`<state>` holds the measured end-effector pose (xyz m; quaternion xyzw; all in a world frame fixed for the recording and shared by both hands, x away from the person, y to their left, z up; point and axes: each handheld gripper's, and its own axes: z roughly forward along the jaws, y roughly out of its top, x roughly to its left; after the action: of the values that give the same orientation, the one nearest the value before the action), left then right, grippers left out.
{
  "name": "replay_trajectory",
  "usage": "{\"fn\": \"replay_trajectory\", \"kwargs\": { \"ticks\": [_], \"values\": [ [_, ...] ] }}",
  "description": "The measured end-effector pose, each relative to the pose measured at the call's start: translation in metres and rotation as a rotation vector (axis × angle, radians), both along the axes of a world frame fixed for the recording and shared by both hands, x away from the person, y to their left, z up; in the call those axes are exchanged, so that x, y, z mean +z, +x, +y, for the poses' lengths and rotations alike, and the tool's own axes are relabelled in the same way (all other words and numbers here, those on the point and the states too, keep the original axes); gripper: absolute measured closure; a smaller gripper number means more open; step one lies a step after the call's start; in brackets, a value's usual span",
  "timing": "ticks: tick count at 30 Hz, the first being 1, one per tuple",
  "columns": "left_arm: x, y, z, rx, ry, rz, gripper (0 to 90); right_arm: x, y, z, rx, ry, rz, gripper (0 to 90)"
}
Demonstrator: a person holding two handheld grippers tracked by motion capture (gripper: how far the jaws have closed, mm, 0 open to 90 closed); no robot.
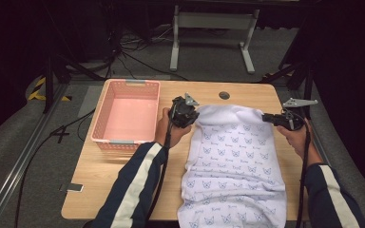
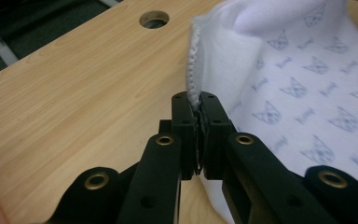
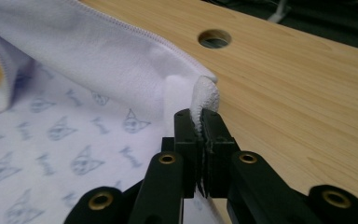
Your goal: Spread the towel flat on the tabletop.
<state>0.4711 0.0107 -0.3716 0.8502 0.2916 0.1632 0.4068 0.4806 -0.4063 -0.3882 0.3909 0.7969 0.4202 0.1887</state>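
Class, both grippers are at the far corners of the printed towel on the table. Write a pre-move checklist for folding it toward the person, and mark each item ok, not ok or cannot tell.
1. Left gripper pinches the towel's far left corner: ok.
2. Right gripper pinches the far right corner: ok.
3. Far edge lifted off the table: ok.
4. Near end lying flat: not ok, it hangs over the table's near edge.
5. Pink basket apart from the towel: ok.
6. Grip firm enough to hold: cannot tell.

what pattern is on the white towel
Small grey-blue cat-like faces with tiny lettering, repeated across the white towel; clearest in the left gripper view.
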Motion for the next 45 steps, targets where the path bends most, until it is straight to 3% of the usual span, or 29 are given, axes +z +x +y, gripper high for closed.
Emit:
{"fn": "replay_trajectory", "kwargs": {
  "ticks": [5, 7, 9, 11, 13, 16, 17, 19, 21, 23, 25, 26, 28, 30, 32, 34, 38, 41, 43, 45],
  "values": [
    [-0.005, -0.047, 0.034, -0.052, -0.038, -0.01, 86.6, 0.014, -0.045, -0.004, 0.127, 0.05, -0.038, 86.2],
    [-0.011, -0.064, 0.042, -0.074, -0.052, -0.017, 86.6, 0.015, -0.064, -0.005, 0.176, 0.045, -0.043, 86.2],
    [-0.019, -0.084, 0.047, -0.13, -0.063, -0.006, 86.5, 0.014, -0.082, -0.007, 0.228, 0.075, -0.034, 86.2],
    [-0.03, -0.107, 0.046, -0.181, -0.073, 0.018, 86.5, 0.008, -0.103, -0.008, 0.281, 0.069, -0.016, 86.1],
    [-0.041, -0.127, 0.041, -0.25, -0.031, 0.033, 86.4, 0.0, -0.123, -0.007, 0.346, 0.059, 0.008, 86.1],
    [-0.055, -0.151, 0.031, -0.317, -0.002, 0.084, 86.0, -0.017, -0.148, -0.007, 0.396, 0.037, 0.071, 86.1],
    [-0.057, -0.155, 0.028, -0.324, 0.009, 0.089, 85.7, -0.025, -0.156, -0.006, 0.417, 0.003, 0.096, 86.1],
    [-0.064, -0.159, 0.023, -0.335, 0.07, 0.106, 85.7, -0.036, -0.166, -0.004, 0.429, -0.023, 0.128, 86.1],
    [-0.073, -0.161, 0.017, -0.314, 0.162, 0.077, 85.8, -0.046, -0.172, 0.001, 0.434, -0.07, 0.155, 86.1],
    [-0.083, -0.158, 0.012, -0.301, 0.212, 0.099, 85.8, -0.052, -0.173, 0.006, 0.416, -0.108, 0.158, 86.1],
    [-0.086, -0.157, 0.009, -0.282, 0.216, 0.081, 86.3, -0.053, -0.172, 0.008, 0.405, -0.124, 0.156, 86.1],
    [-0.085, -0.154, 0.006, -0.259, 0.259, 0.045, 86.3, -0.054, -0.169, 0.009, 0.388, -0.14, 0.15, 86.1],
    [-0.087, -0.146, 0.003, -0.201, 0.29, 0.004, 87.0, -0.061, -0.16, 0.012, 0.322, -0.19, 0.139, 86.2],
    [-0.086, -0.128, 0.005, -0.144, 0.281, 0.019, 87.3, -0.064, -0.149, 0.012, 0.291, -0.147, 0.138, 86.3],
    [-0.086, -0.113, 0.002, -0.086, 0.315, 0.012, 87.4, -0.063, -0.135, 0.017, 0.258, -0.18, 0.108, 86.3],
    [-0.084, -0.093, -0.004, -0.036, 0.362, -0.011, 87.4, -0.062, -0.116, 0.025, 0.231, -0.218, 0.085, 86.4],
    [-0.084, -0.055, -0.011, 0.043, 0.385, -0.012, 87.4, -0.061, -0.062, 0.036, 0.156, -0.274, 0.041, 86.5],
    [-0.084, -0.032, -0.012, 0.08, 0.373, -0.004, 87.4, -0.061, -0.025, 0.038, 0.085, -0.29, 0.034, 86.5],
    [-0.084, -0.015, -0.013, 0.137, 0.358, 0.005, 87.4, -0.061, -0.002, 0.041, 0.037, -0.303, 0.025, 86.5],
    [-0.083, -0.002, -0.014, 0.158, 0.336, 0.028, 87.3, -0.062, 0.013, 0.044, 0.005, -0.297, 0.023, 86.6]
  ]
}}
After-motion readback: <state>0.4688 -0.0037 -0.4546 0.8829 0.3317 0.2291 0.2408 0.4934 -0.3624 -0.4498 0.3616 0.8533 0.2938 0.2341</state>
